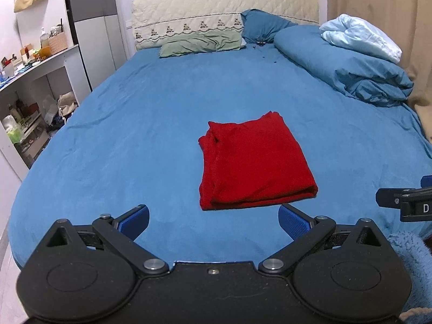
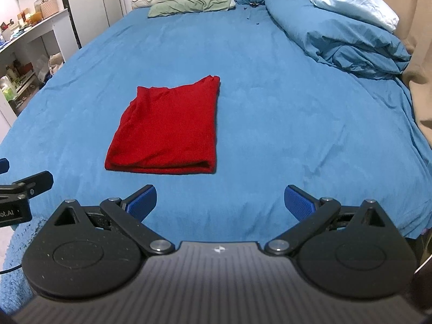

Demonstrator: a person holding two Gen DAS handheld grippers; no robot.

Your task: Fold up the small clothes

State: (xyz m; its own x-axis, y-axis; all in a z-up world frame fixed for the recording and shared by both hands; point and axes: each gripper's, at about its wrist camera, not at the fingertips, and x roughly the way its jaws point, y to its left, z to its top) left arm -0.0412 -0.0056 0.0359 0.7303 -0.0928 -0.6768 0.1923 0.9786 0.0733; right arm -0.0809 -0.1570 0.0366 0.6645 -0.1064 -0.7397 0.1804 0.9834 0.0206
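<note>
Although the red garment (image 1: 255,162) already lies folded into a compact rectangle on the blue bed sheet (image 1: 135,108), its layers look loose, so a careless regrasp could undo it. A pinch at the near fold that catches only the top layer would peel the stack open, and dragging it across the soft sheet could skew the ragged far edge, which bunches at 11 o'clock of the cloth. Both tools hover near the bed's close edge, well short of the garment and touching nothing. From the left gripper (image 1: 213,220) the cloth sits toward 12 o'clock, fingers (image 1: 135,220) spread wide and empty. From the right gripper (image 2: 220,202) it lies toward 11 o'clock, fingers likewise spread wide.
</note>
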